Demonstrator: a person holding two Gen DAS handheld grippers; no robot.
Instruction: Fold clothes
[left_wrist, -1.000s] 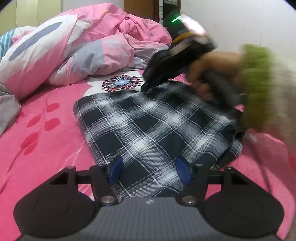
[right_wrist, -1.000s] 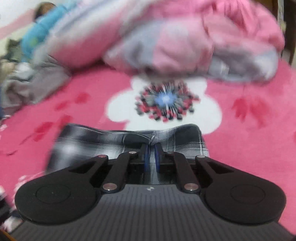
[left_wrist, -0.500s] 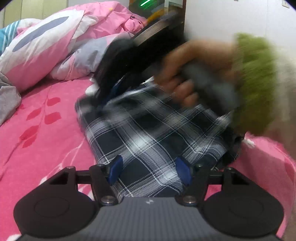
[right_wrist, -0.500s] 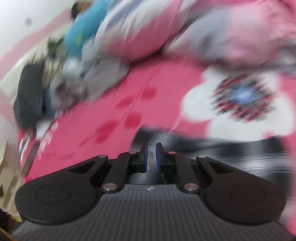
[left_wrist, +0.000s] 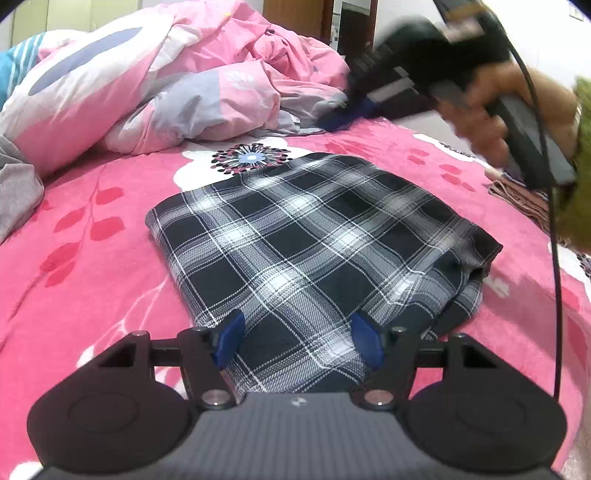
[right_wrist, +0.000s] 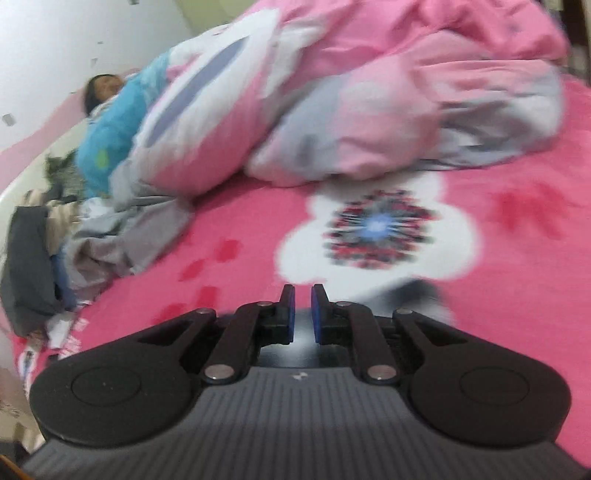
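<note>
Folded plaid shirt on the bed, our two grippers empty above it.

Our left gripper (left_wrist: 297, 341) hangs low with its blue fingers (left_wrist: 229, 338) spread wide apart, holding nothing; the plaid shirt (left_wrist: 314, 251) lies between and ahead of them as a flat, squarish fold of thin woven cloth, black and grey with white lines, its right edge bunched in loose layers. It rests on the bed cover (left_wrist: 92, 266), a plush pink fabric printed with red leaves and a white flower. Our right gripper (right_wrist: 303, 314) is raised off the cloth, its fingers (right_wrist: 288, 314) nearly together with a narrow gap, gripping nothing; a blurred dark corner of the shirt shows just right of them. Beyond both pairs of fingers lies a puffy, crumpled pink and grey quilt (left_wrist: 192, 81).
</note>
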